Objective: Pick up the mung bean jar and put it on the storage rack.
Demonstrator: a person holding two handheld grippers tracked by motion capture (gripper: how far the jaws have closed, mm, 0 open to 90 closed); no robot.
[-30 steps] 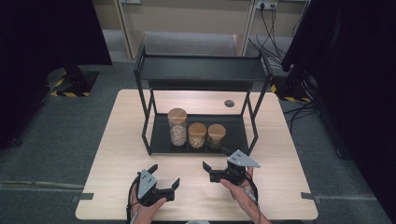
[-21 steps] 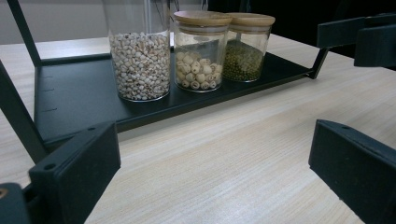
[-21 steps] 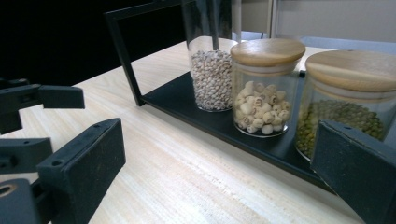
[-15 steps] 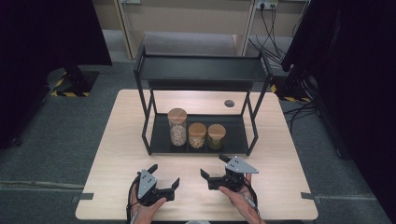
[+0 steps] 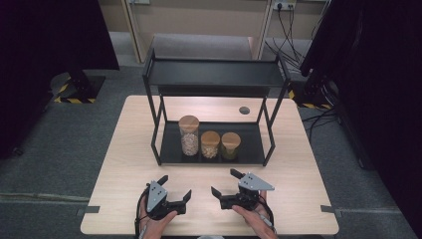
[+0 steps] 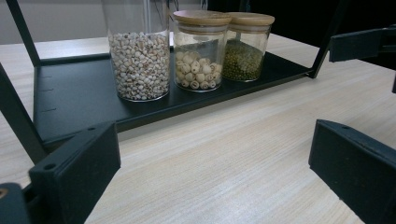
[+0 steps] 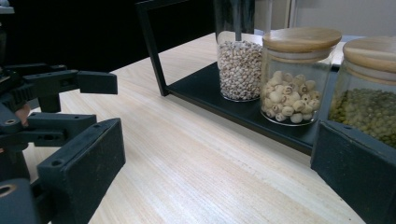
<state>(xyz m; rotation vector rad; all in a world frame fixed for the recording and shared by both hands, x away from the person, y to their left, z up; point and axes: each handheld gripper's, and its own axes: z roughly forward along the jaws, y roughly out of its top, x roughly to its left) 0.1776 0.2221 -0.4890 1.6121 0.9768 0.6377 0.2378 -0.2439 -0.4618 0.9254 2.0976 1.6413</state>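
On the wooden table (image 5: 129, 149): a black shelf rack (image 5: 214, 74) with a flat top and a low black tray (image 5: 251, 149) at the bottom. Thin black legs at the corners, one front leg (image 5: 155, 144) at 10 o'clock from the left gripper, another front leg (image 5: 269, 147) at 1 o'clock from the right gripper. A small round hole (image 5: 244, 110) in the table at 12 o'clock, behind the rack. Grey carpet all around, cables on the floor at 1 o'clock.

Between the grippers and the jars: bare wood and the low front edge of the tray. Nothing else in the way.

Three glass jars in a row on the tray, close side by side, all upright, all with round wooden lids. Tall jar (image 5: 189, 135) at the left end, full of small pale grains. Middle jar (image 5: 210, 144) shorter, with round cream balls inside, each with a little hole. Green-bean jar (image 5: 230, 145) at the right end, same height as the middle one, full of tiny green beans.

Left gripper (image 5: 175, 189) at 7 o'clock on the table, near the front edge, jaws spread wide, holding nothing. Right gripper (image 5: 225, 183) at 5 o'clock, just beside the left one, jaws spread wide too, holding nothing. Jars at 12 o'clock from both, well apart from the jaws.
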